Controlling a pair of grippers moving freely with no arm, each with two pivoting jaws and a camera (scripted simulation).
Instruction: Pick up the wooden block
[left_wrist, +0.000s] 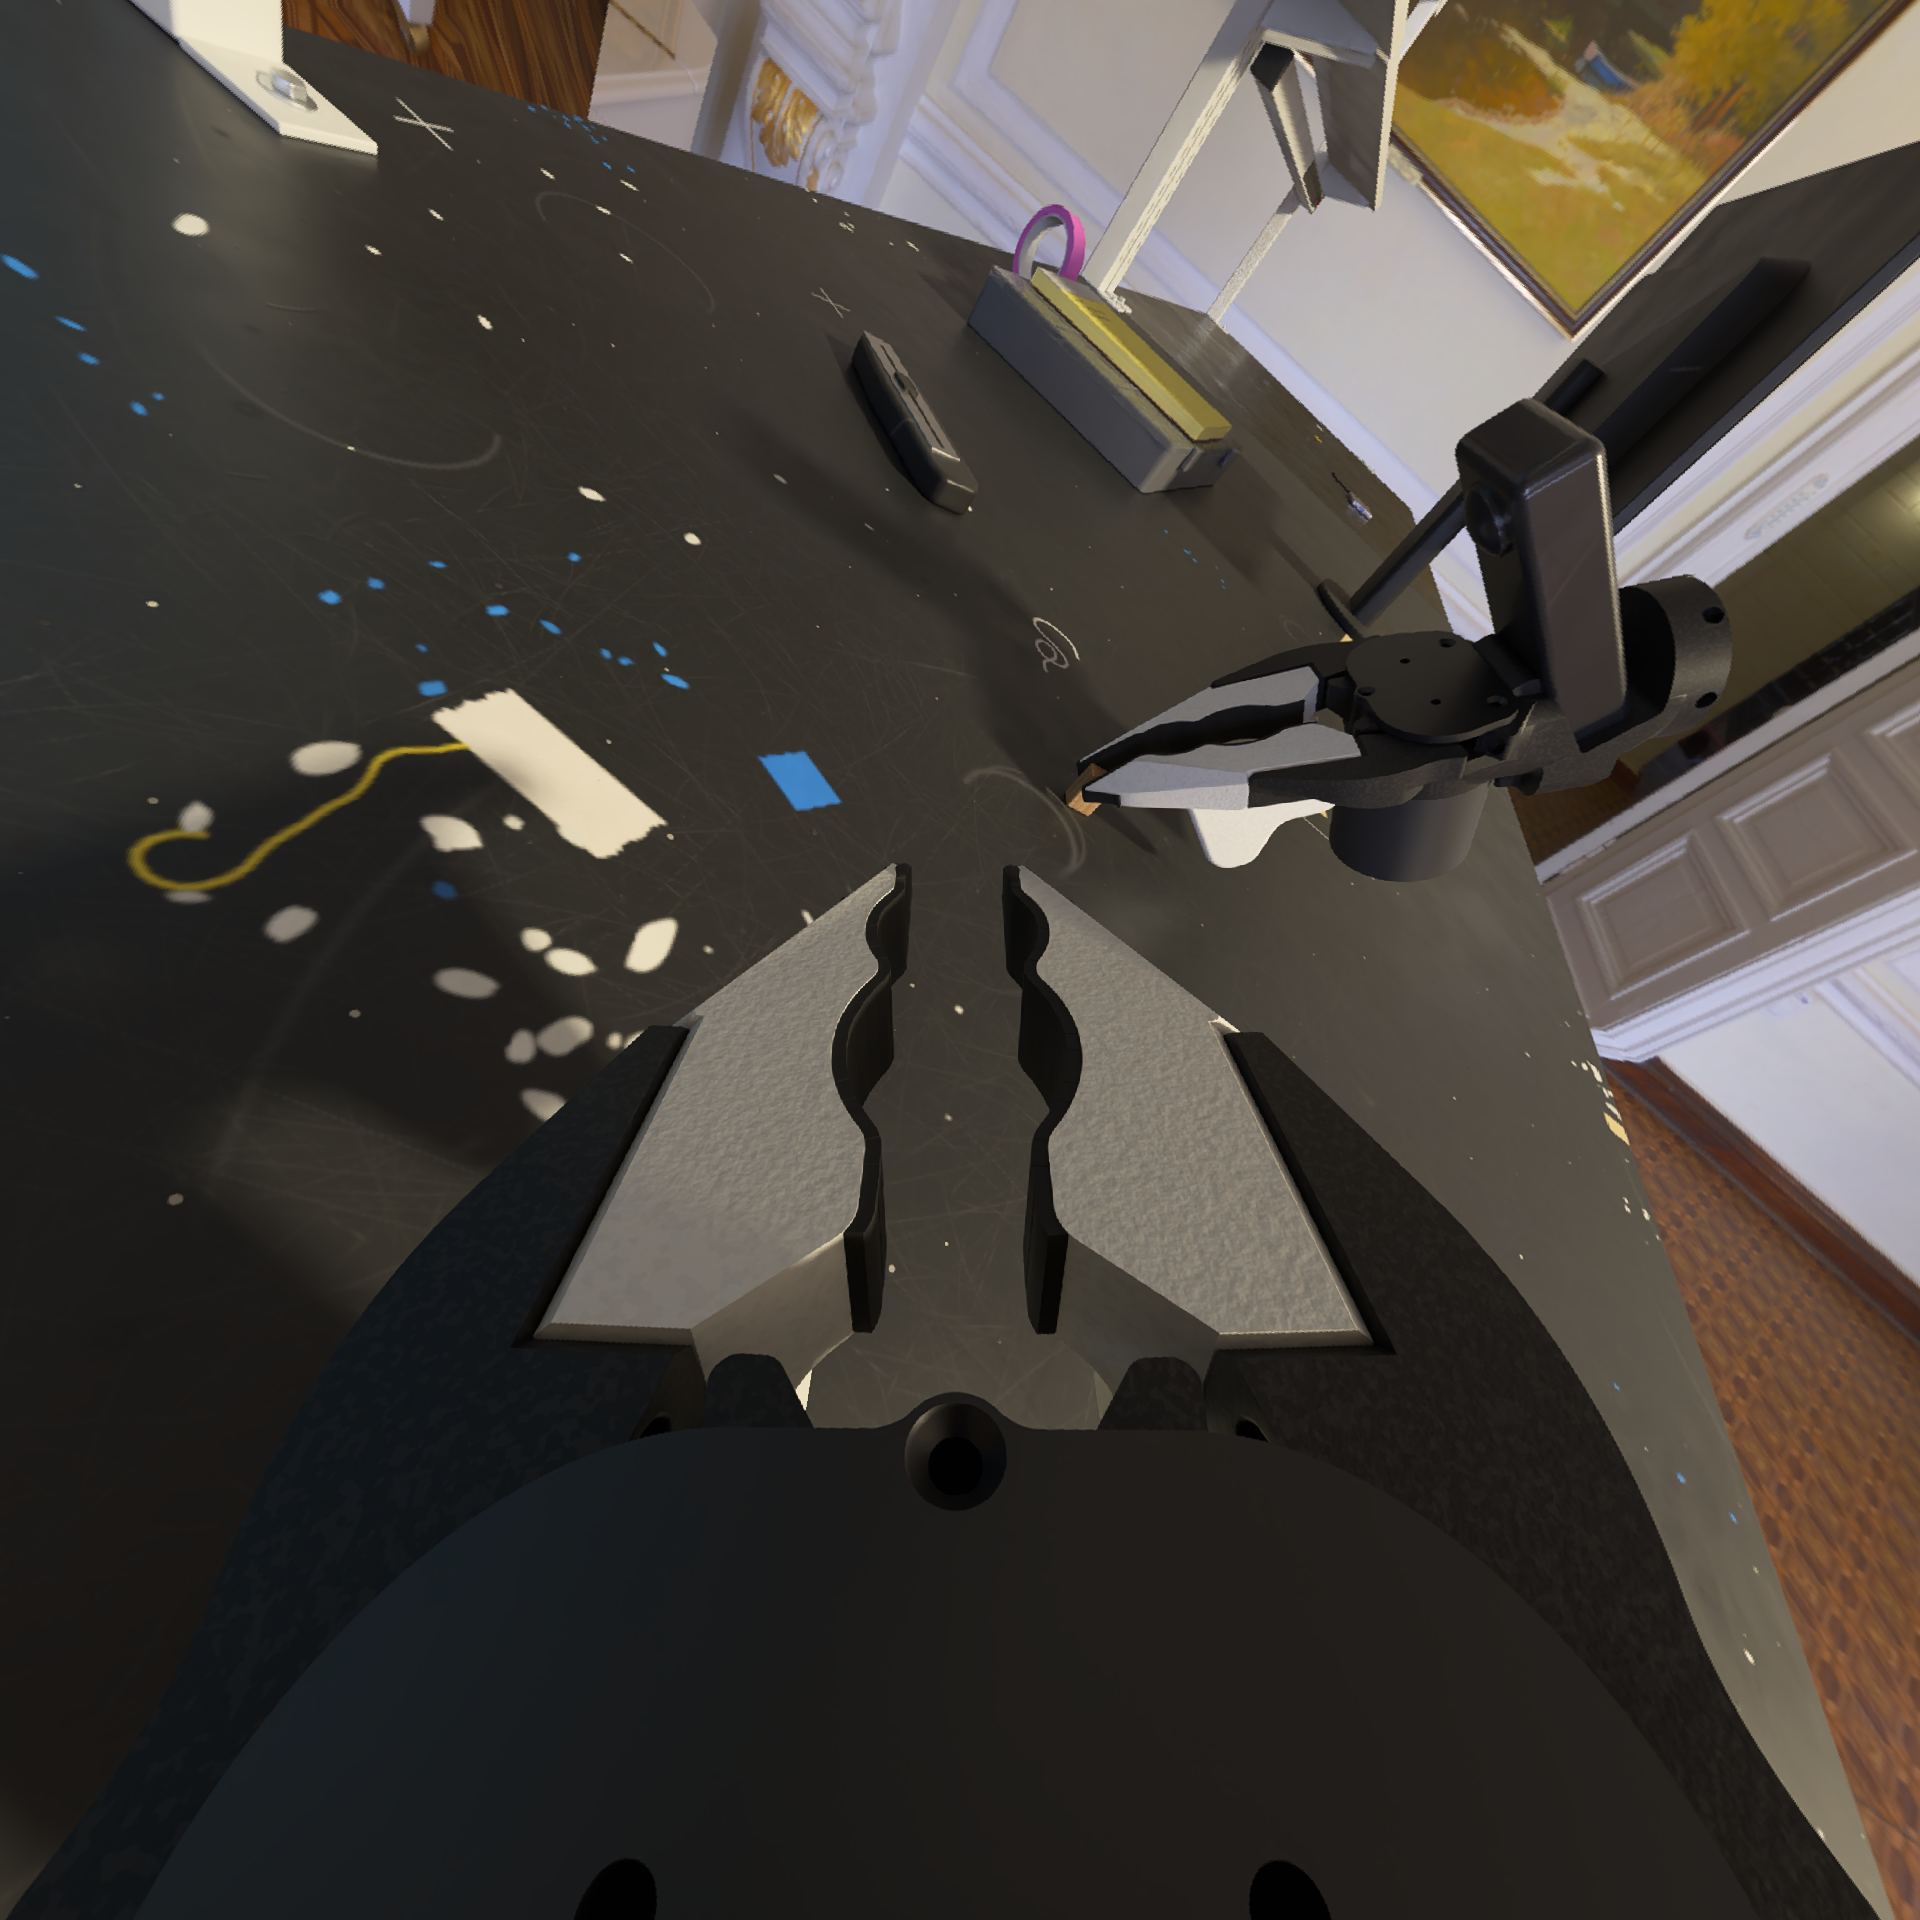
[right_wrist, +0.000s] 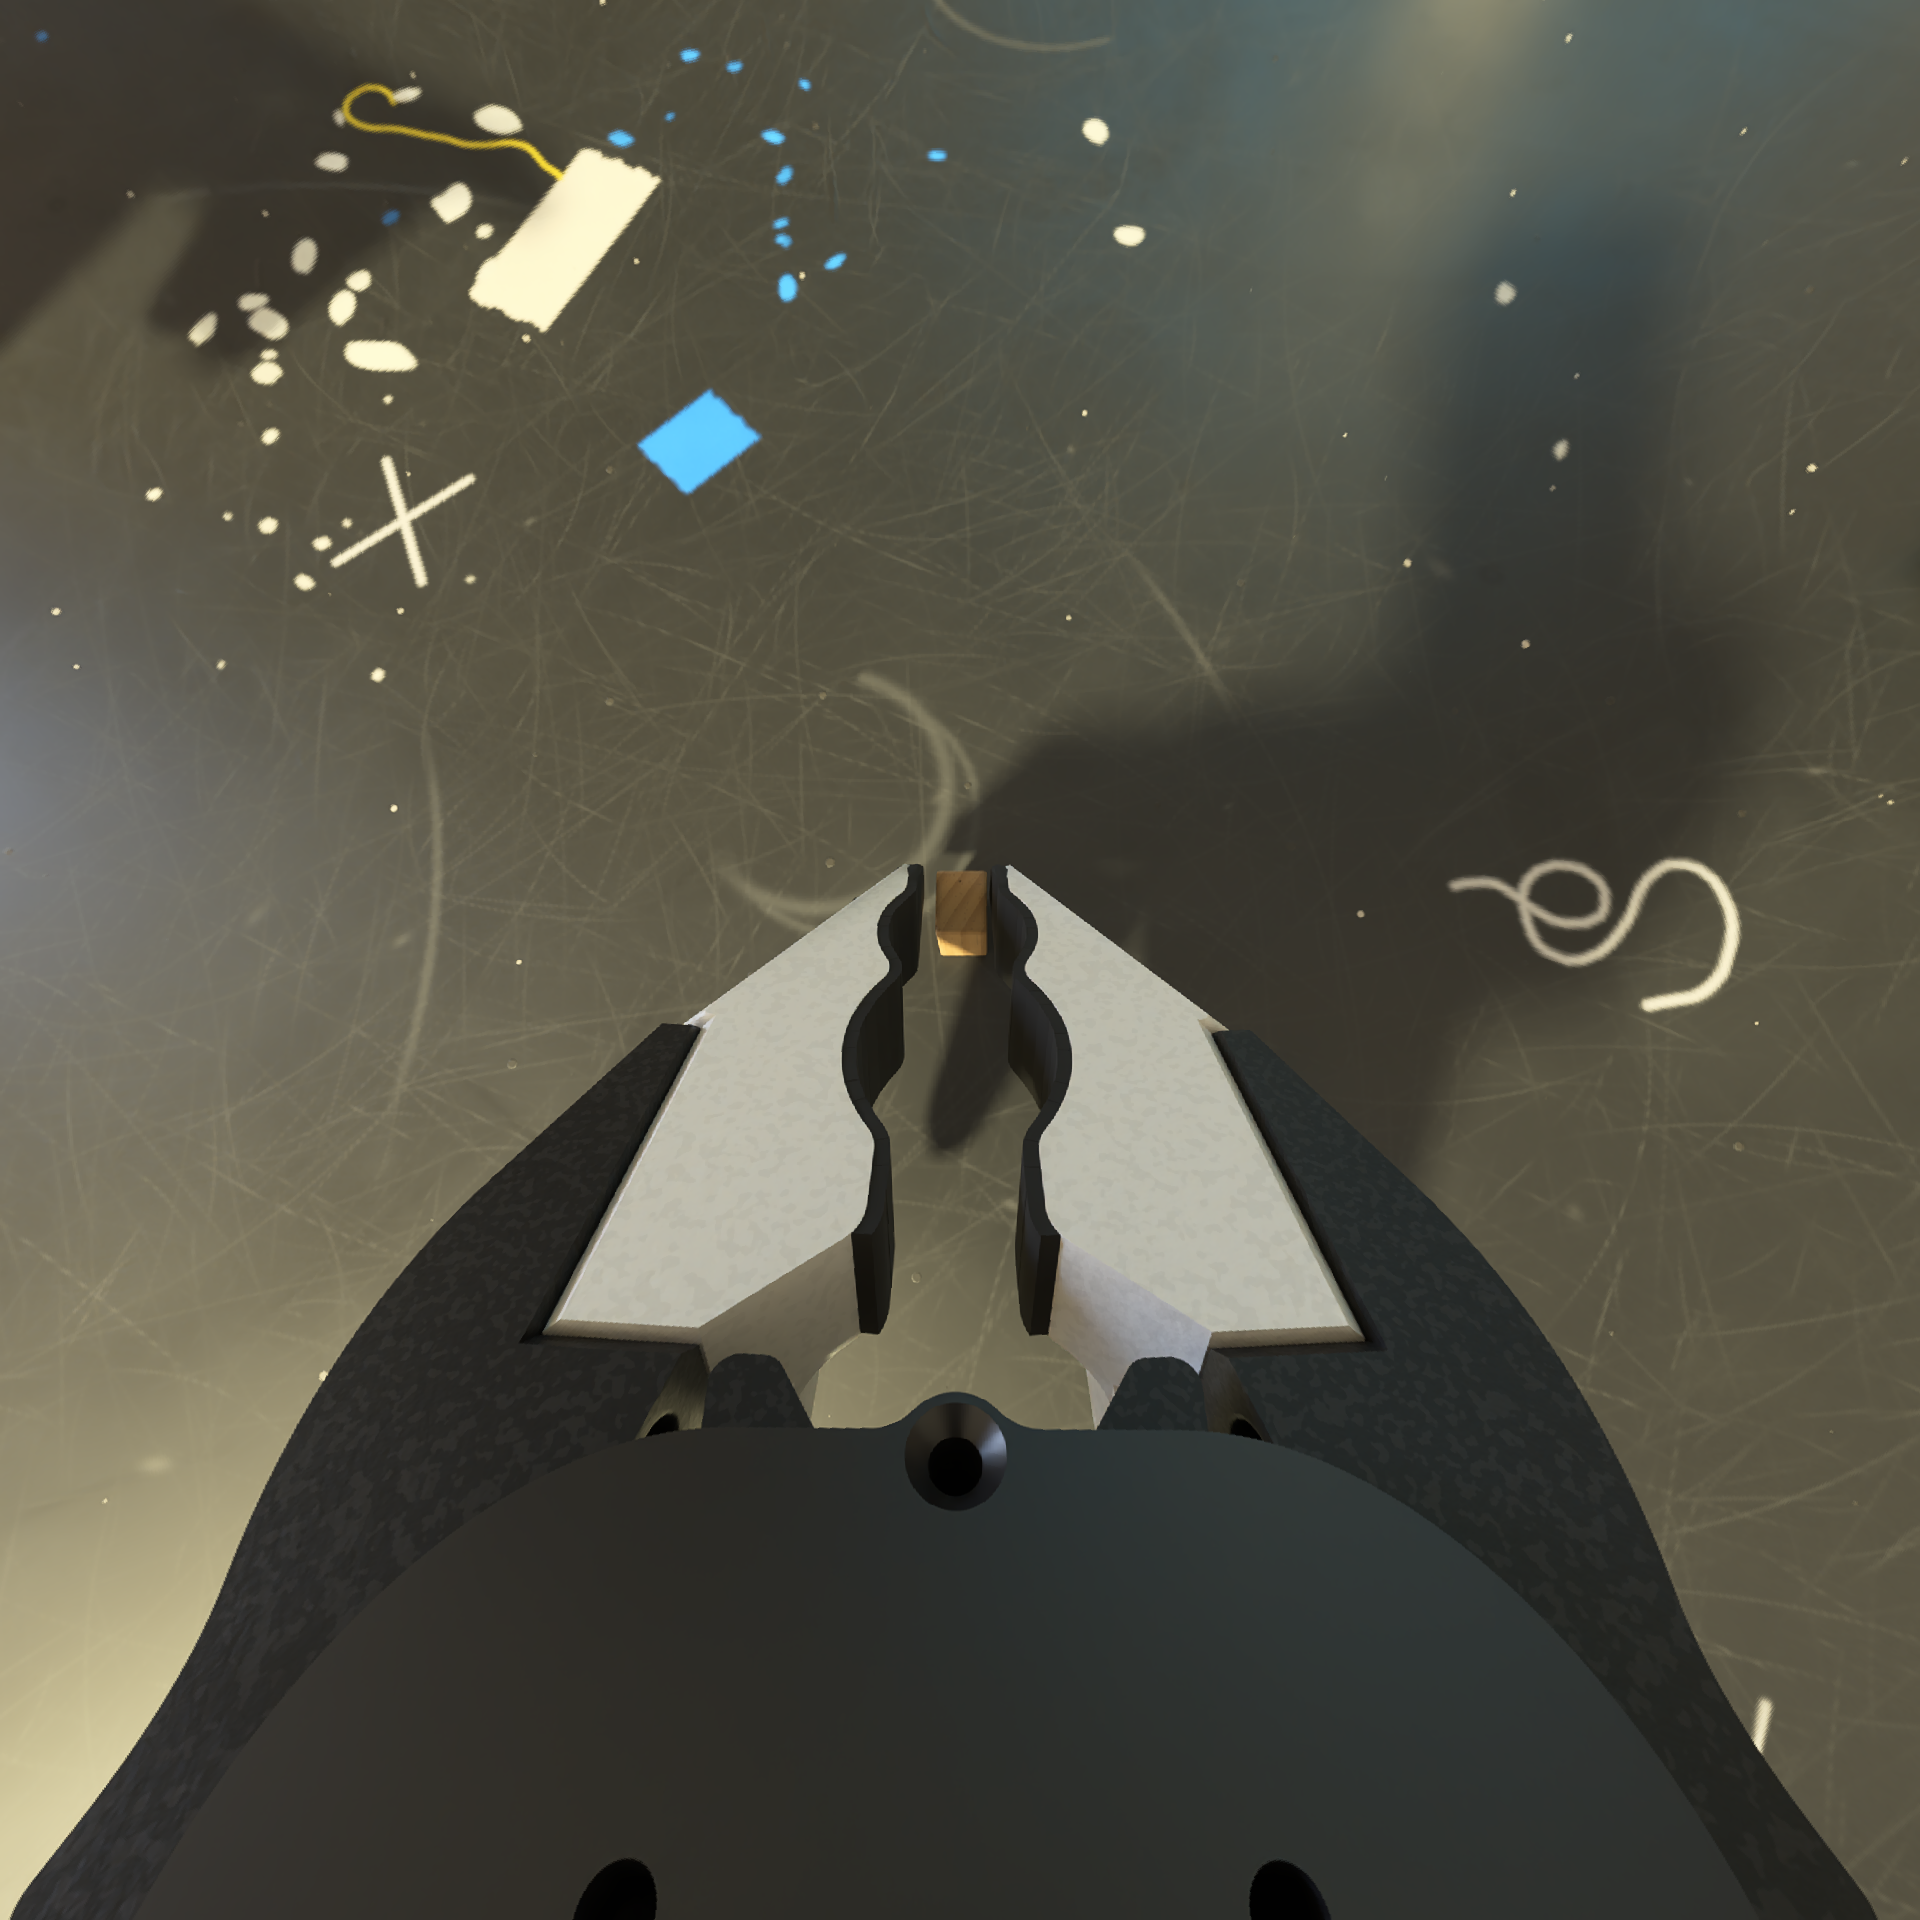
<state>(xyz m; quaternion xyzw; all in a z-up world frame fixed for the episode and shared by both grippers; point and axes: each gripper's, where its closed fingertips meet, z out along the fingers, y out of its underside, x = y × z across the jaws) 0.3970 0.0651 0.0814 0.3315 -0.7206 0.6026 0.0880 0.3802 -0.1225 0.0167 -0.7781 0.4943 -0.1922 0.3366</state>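
The wooden block (right_wrist: 960, 912) is a small tan cuboid on the dark table (right_wrist: 1143, 520). It stands between the fingertips of my right gripper (right_wrist: 957, 883). The jaws stand close on either side of it, with a thin slit showing on the left side and hardly any on the right. In the left wrist view the right gripper (left_wrist: 1086, 790) reaches in from the right, tips low at the table, with a sliver of the block (left_wrist: 1081, 802) showing under them. My left gripper (left_wrist: 956, 883) is open and empty, hovering over the table just short of the block.
A blue square mark (left_wrist: 798, 780) and a white tape strip (left_wrist: 548, 773) with a yellow line lie left of the block. A black remote-like bar (left_wrist: 911, 421) and a grey box with a yellow top (left_wrist: 1101, 379) sit farther back. The table edge (left_wrist: 1558, 987) runs along the right.
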